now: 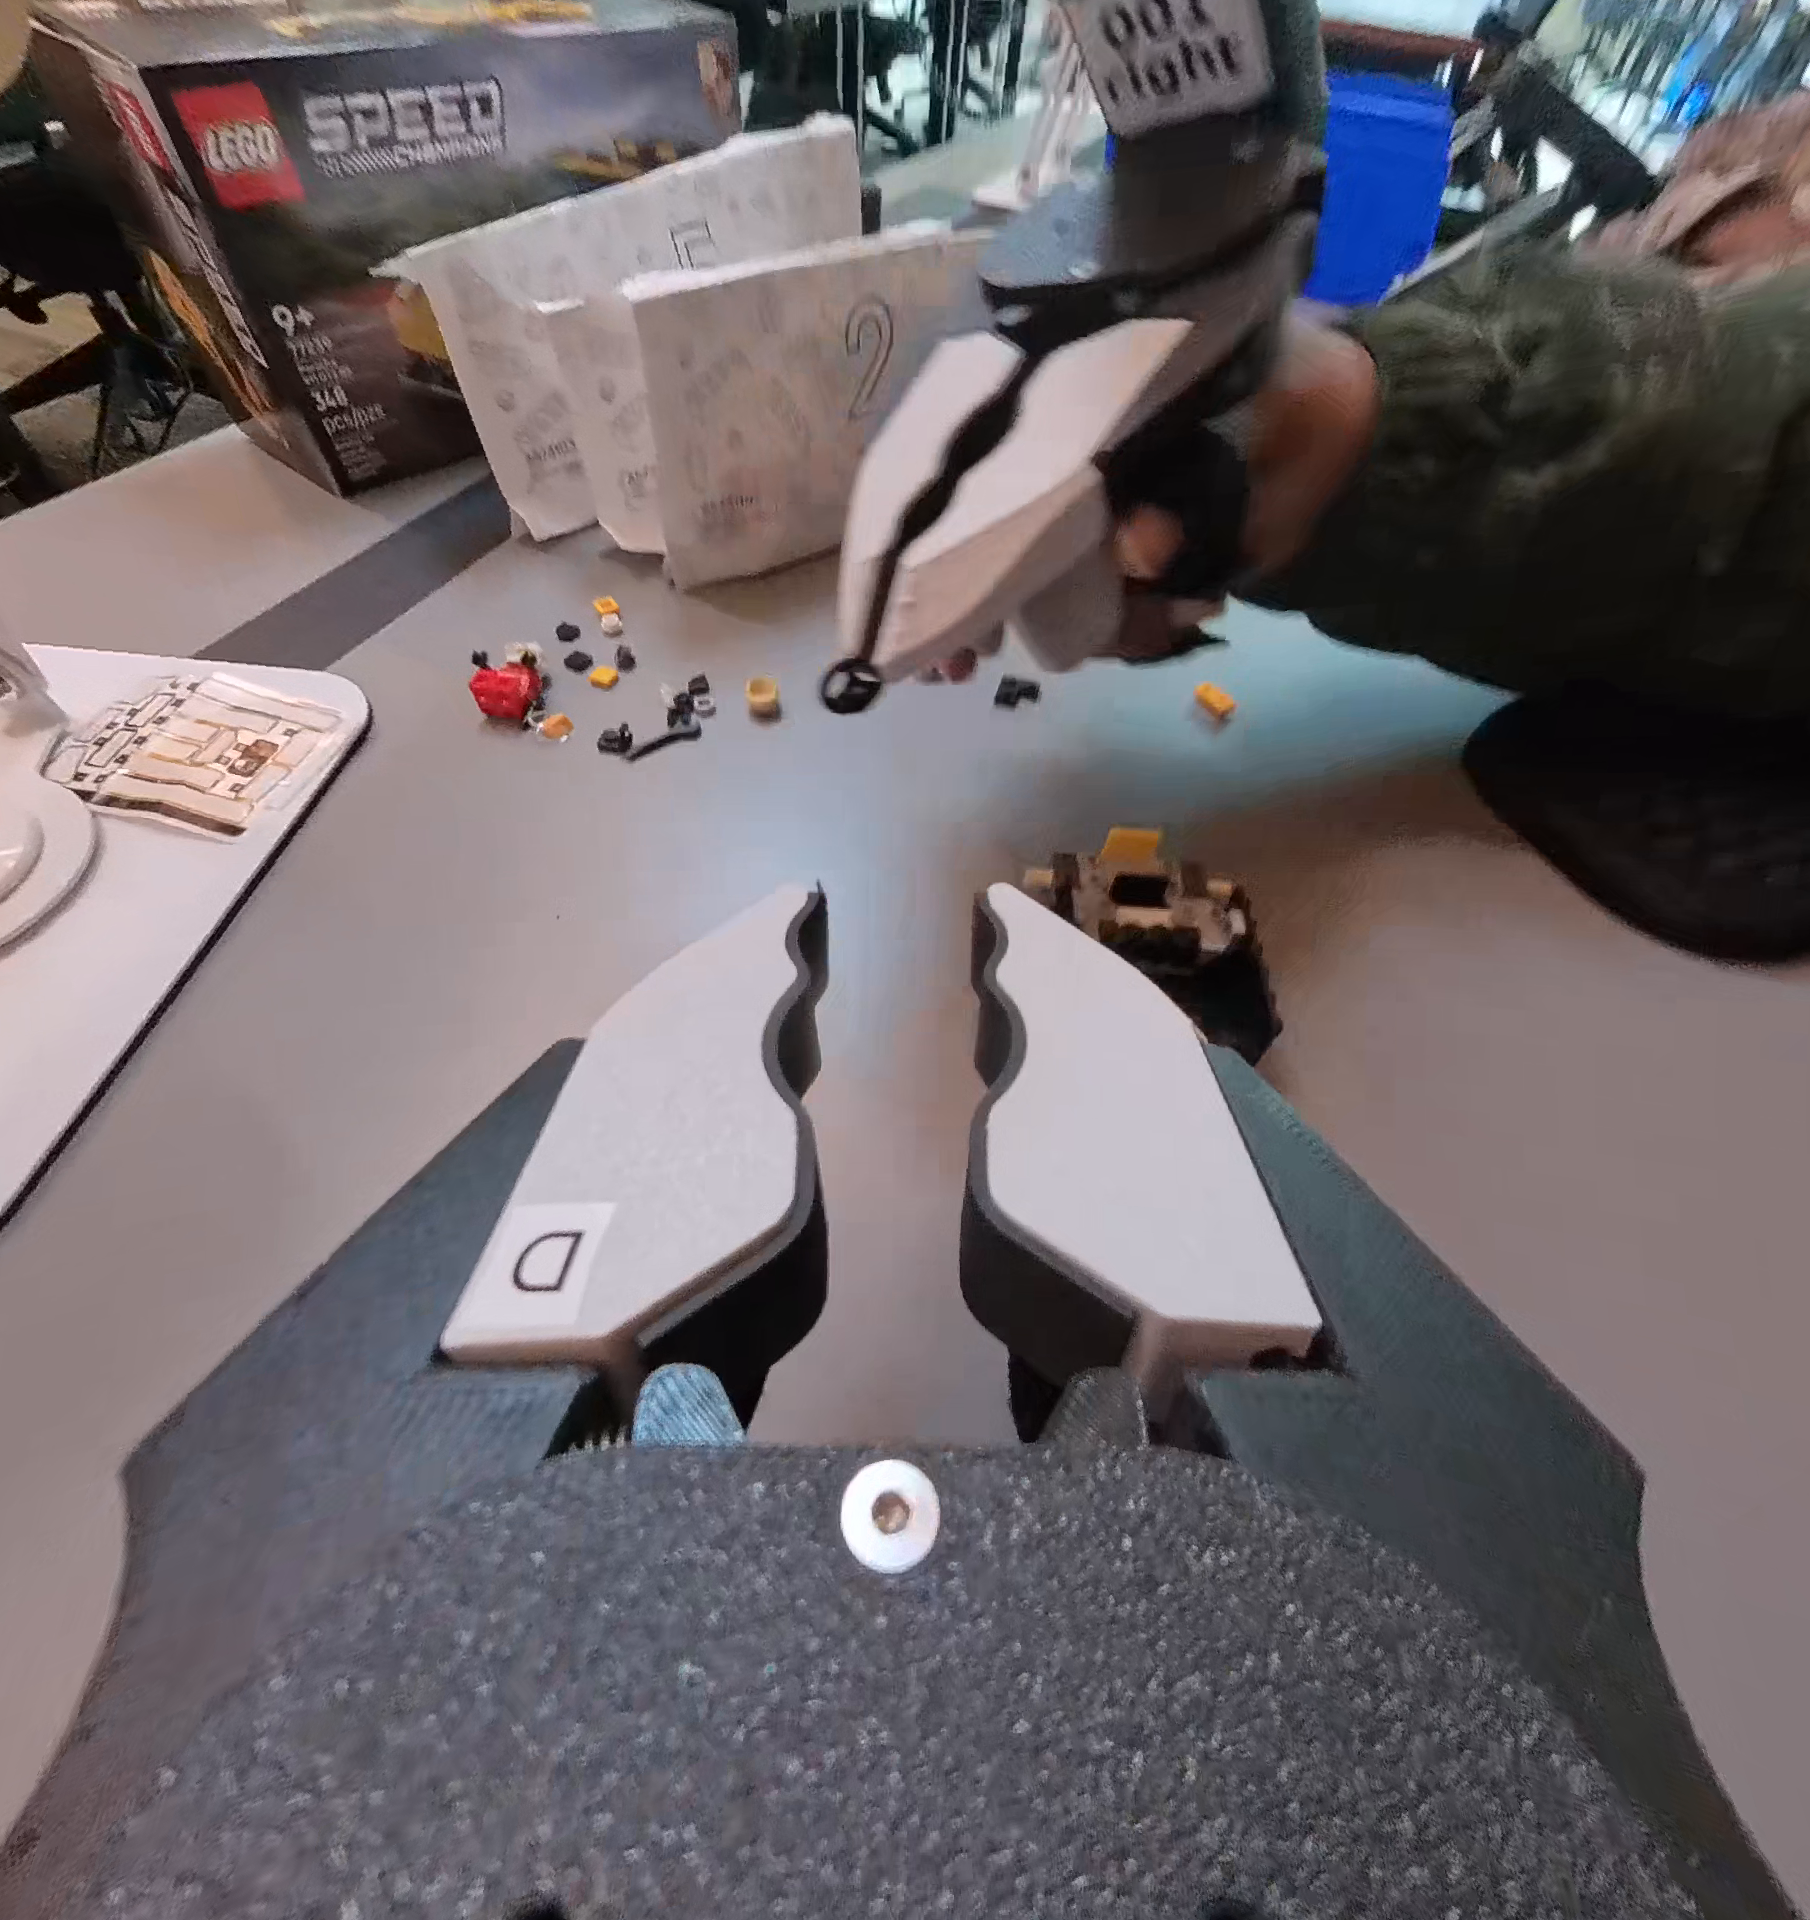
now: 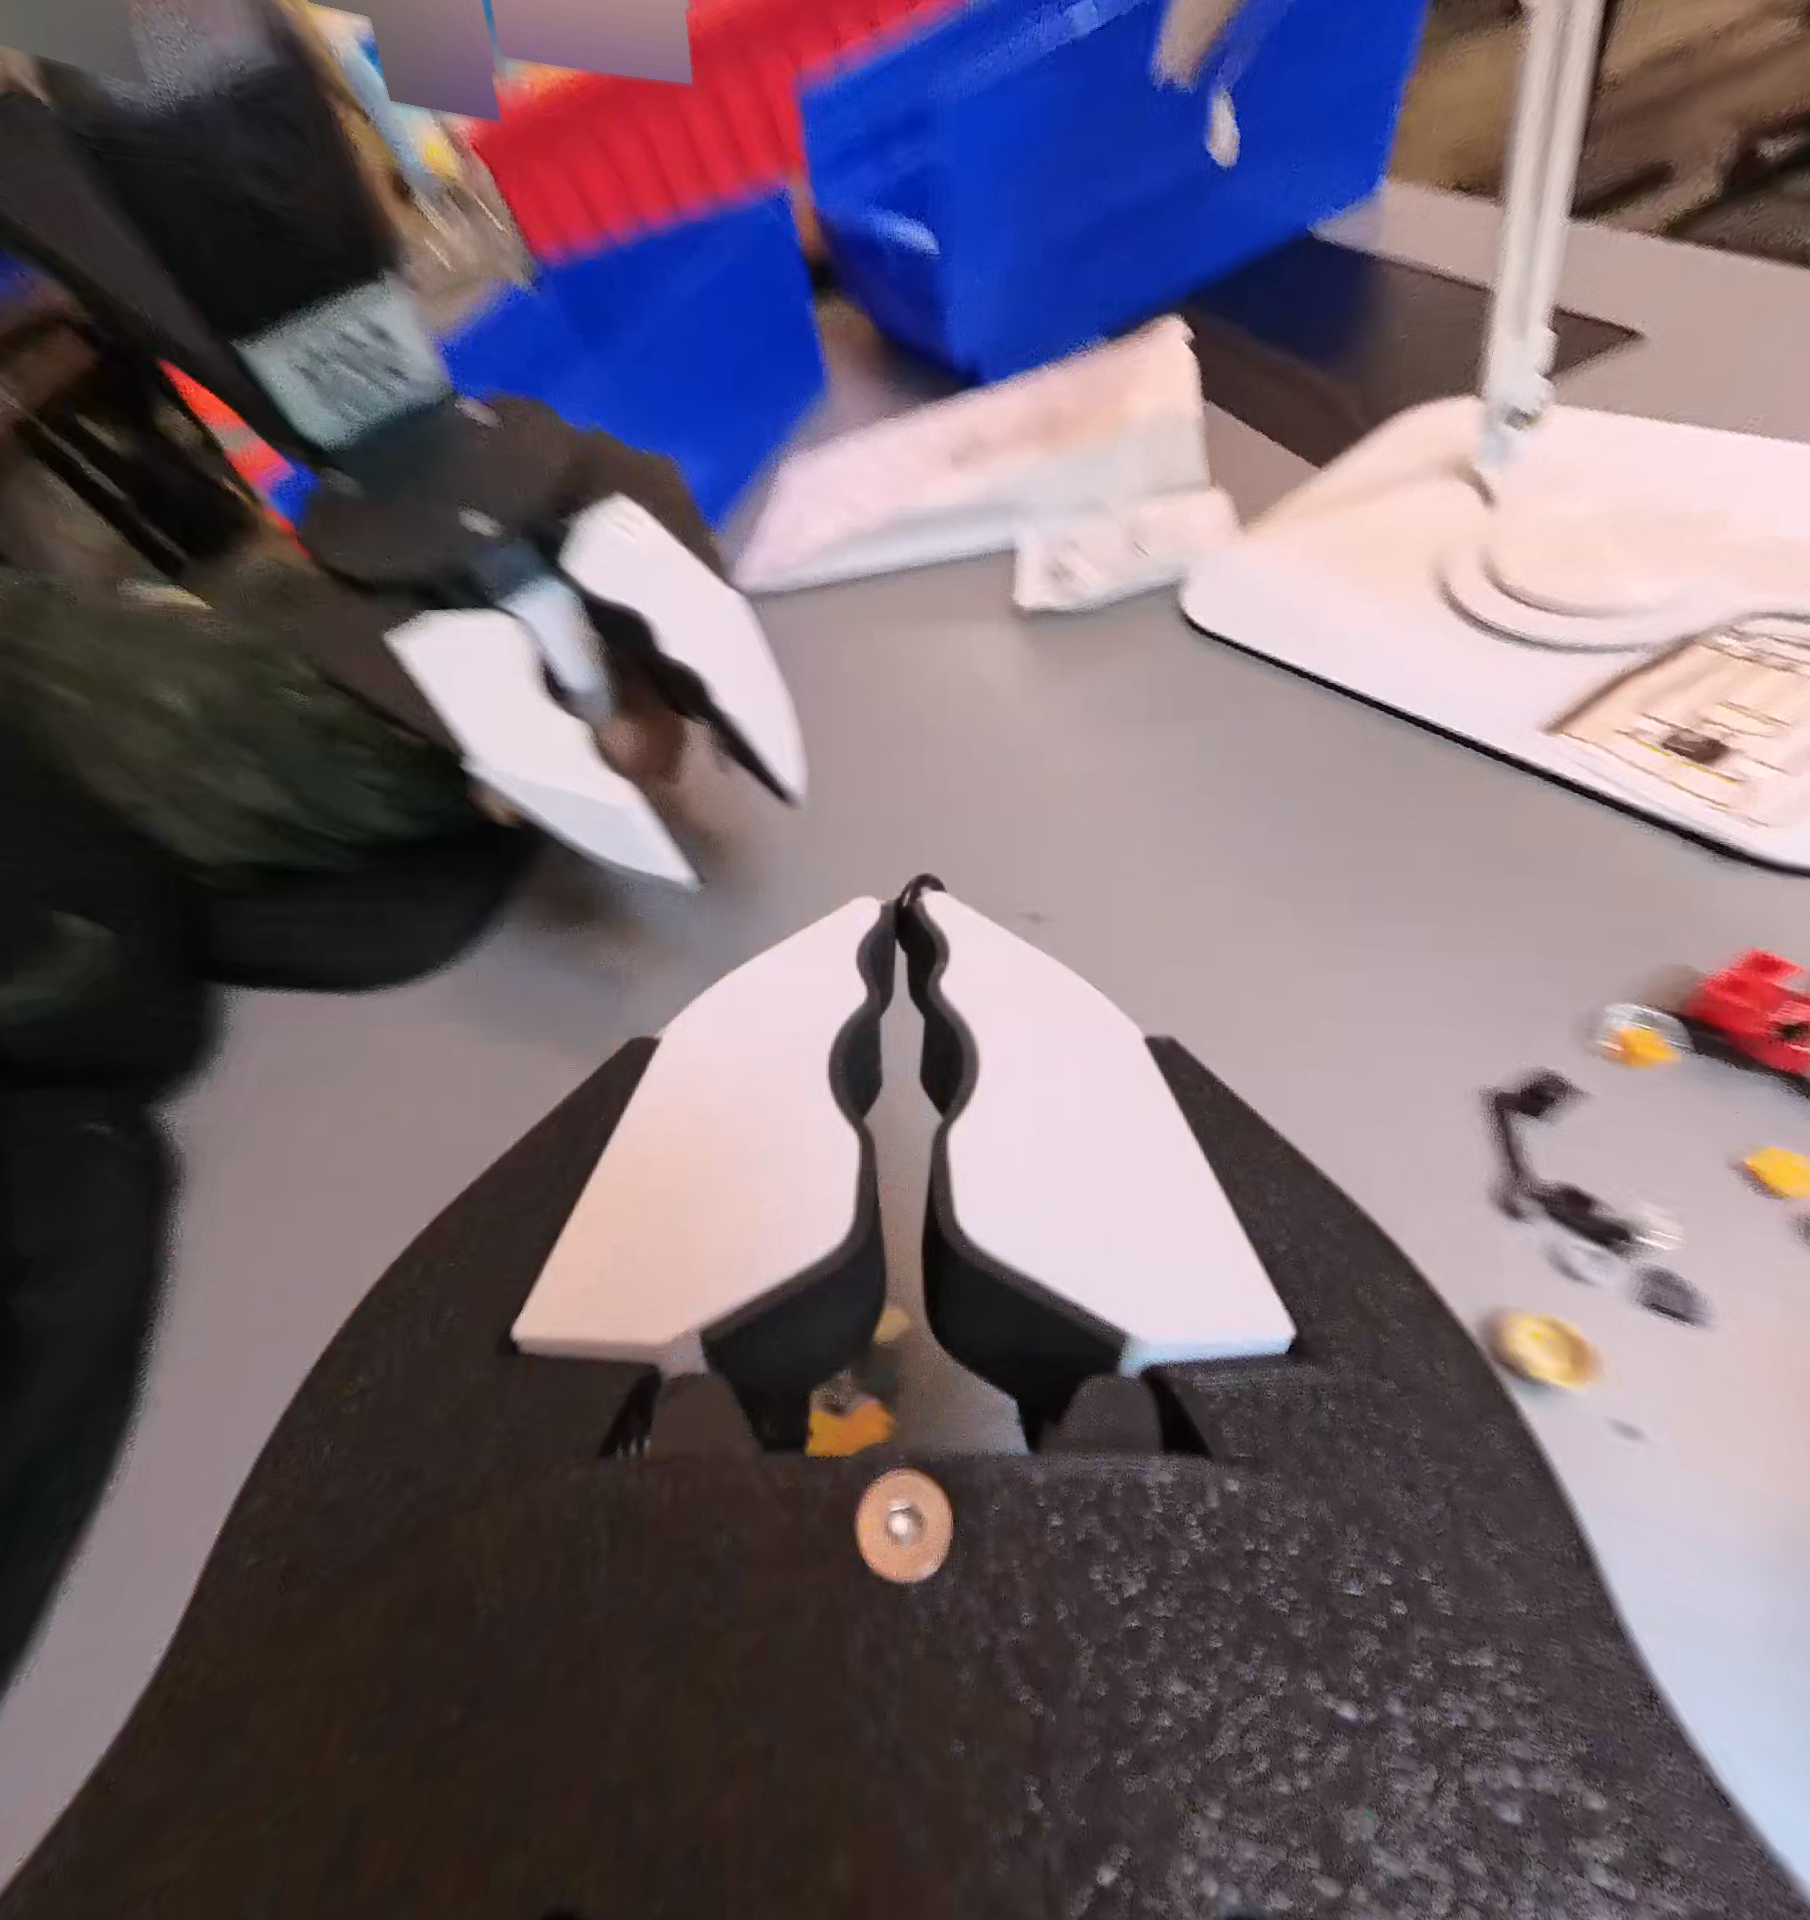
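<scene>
- Presently, the grey table (image 1: pixel 465 935) is bearing scattered small bricks (image 1: pixel 610 675).
- The left gripper (image 1: pixel 899 904) is hovering parted, gripping nothing, beside a part-built black-and-yellow model (image 1: pixel 1150 914).
- The right gripper (image 2: pixel 909 906) is pinching a small black ring-shaped piece (image 1: pixel 851 688) at its tips.

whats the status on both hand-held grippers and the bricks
Left hand-held gripper open, bare, beside the part-built brick model. Right hand-held gripper shut on a small black ring. Loose bricks scattered beyond.
</scene>
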The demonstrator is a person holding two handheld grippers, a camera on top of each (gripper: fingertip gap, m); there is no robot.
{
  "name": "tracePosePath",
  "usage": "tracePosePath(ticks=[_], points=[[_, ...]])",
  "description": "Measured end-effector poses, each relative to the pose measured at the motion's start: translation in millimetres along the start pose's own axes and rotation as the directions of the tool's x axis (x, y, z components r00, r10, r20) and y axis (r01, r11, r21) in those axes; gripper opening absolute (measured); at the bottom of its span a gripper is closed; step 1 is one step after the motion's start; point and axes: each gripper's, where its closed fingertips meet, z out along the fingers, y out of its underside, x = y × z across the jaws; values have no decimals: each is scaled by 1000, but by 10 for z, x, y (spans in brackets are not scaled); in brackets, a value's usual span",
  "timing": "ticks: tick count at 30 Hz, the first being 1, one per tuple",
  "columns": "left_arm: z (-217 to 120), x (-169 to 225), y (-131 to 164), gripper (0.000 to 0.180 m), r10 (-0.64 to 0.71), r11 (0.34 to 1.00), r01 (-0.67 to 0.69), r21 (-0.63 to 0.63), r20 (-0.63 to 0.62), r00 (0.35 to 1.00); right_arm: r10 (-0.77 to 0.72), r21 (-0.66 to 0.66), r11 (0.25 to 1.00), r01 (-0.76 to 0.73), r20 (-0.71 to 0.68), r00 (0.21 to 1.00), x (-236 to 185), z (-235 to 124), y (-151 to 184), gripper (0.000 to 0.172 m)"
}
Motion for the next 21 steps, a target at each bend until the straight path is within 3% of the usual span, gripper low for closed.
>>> tracePosePath(ticks=[7,11,14,17,21], points=[[-23,211,-259,18,-63,991,71,117,-66,996,66,179,980,-84,106,992,-490,13,-149,1],[-29,270,-317,12,-10,990,16,139,-45,999,50,191,979,-75,133,990,-608,45,-178,1],[-36,256,-335,18,4,989,-1,146,-25,1000,45,202,976,-79,165,985,-672,45,-182,1],[-40,384,-356,22,39,986,-21,164,-107,993,34,201,976,-82,232,972,-763,20,-172,1],[-49,518,-345,10,113,982,-86,166,-161,980,-8,197,979,-50,285,958,-869,-5,-153,1]])
